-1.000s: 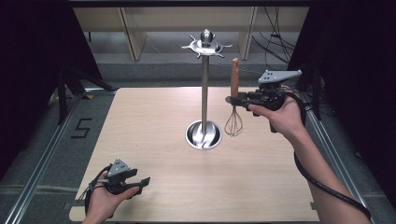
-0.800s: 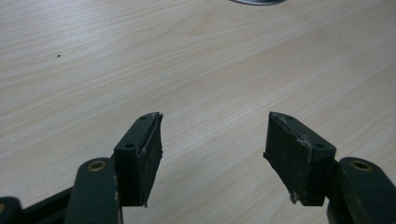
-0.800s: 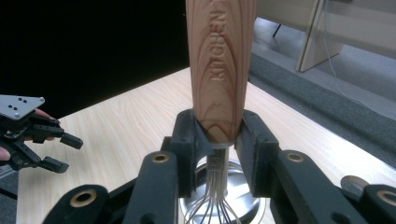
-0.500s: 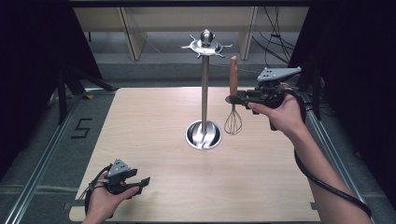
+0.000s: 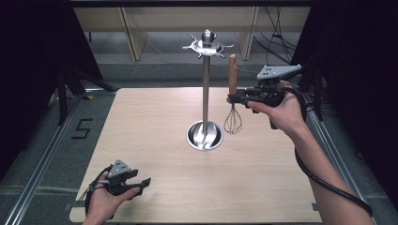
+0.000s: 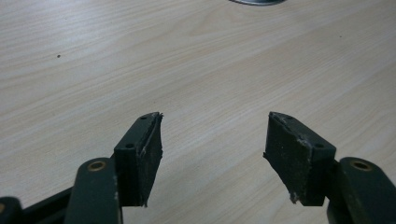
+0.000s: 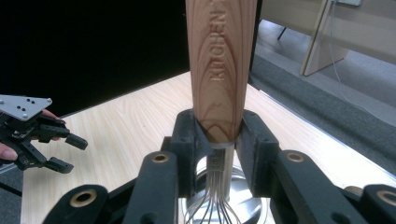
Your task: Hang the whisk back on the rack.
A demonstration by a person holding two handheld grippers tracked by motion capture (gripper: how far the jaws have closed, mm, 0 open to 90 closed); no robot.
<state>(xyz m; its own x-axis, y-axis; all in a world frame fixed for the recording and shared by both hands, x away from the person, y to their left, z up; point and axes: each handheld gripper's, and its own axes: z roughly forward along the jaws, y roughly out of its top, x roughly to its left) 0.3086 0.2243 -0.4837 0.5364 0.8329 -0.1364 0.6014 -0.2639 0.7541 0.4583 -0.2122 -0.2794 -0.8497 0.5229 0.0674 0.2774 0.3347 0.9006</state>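
My right gripper [image 5: 233,99] is shut on a whisk [image 5: 233,101] with a wooden handle and a wire head. It holds the whisk upright in the air, right of the metal utensil stand [image 5: 205,84]. The stand's hook ring [image 5: 207,45] is at about the height of the handle's tip. In the right gripper view the jaws clamp the wooden handle [image 7: 220,70] at its lower end, with the stand's round base [image 7: 243,186] below. My left gripper [image 5: 139,183] rests open near the table's front left corner, its fingers [image 6: 140,156] apart over bare wood.
The stand's shiny round base [image 5: 205,135] sits mid-table on the light wooden table [image 5: 155,117]. A black cable [image 5: 324,180] trails from the right gripper along the forearm. Metal rails flank the table, and shelving stands behind it.
The right gripper has lifted the whisk slightly higher and kept it upright beside the stand. The left gripper has stayed where it was.
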